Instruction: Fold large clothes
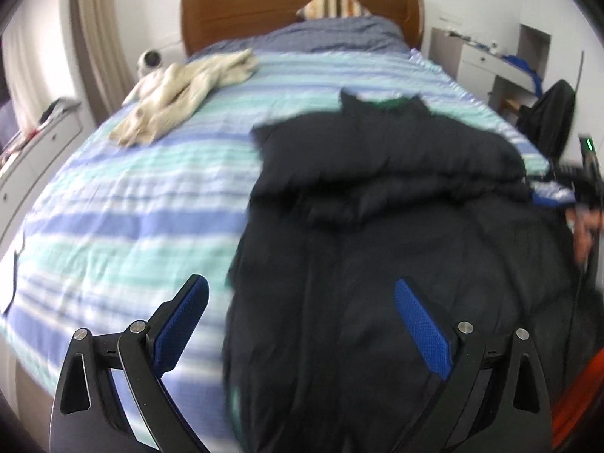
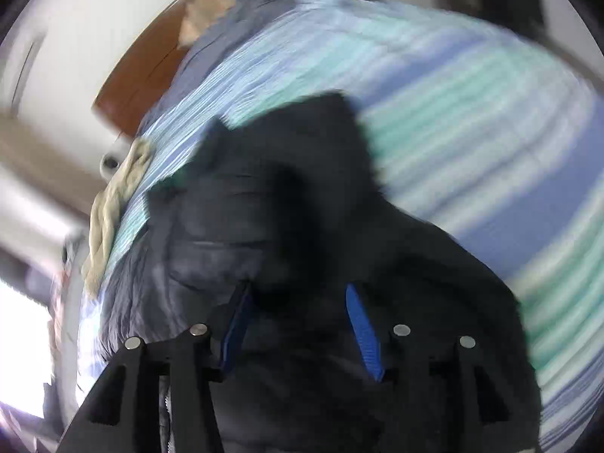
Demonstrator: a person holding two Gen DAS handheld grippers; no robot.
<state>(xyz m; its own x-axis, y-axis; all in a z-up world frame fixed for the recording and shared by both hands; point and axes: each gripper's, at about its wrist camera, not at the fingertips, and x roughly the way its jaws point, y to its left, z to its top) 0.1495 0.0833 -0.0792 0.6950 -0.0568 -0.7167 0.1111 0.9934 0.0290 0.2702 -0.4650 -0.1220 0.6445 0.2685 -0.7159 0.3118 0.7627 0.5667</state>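
While black jacket (image 1: 377,226) hugs bed (image 1: 113,207) right edge, left tool (image 1: 302,294) agape, right tool (image 2: 298,294) clamped on jacket.

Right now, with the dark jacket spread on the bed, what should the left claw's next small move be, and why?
Probably lower the left claw onto the black jacket's near left edge and close on it. It hangs open and empty over that edge, while the right claw has dark fabric between its fingers, though blur hides whether it grips. The jacket looks only partly folded on the striped bedspread.
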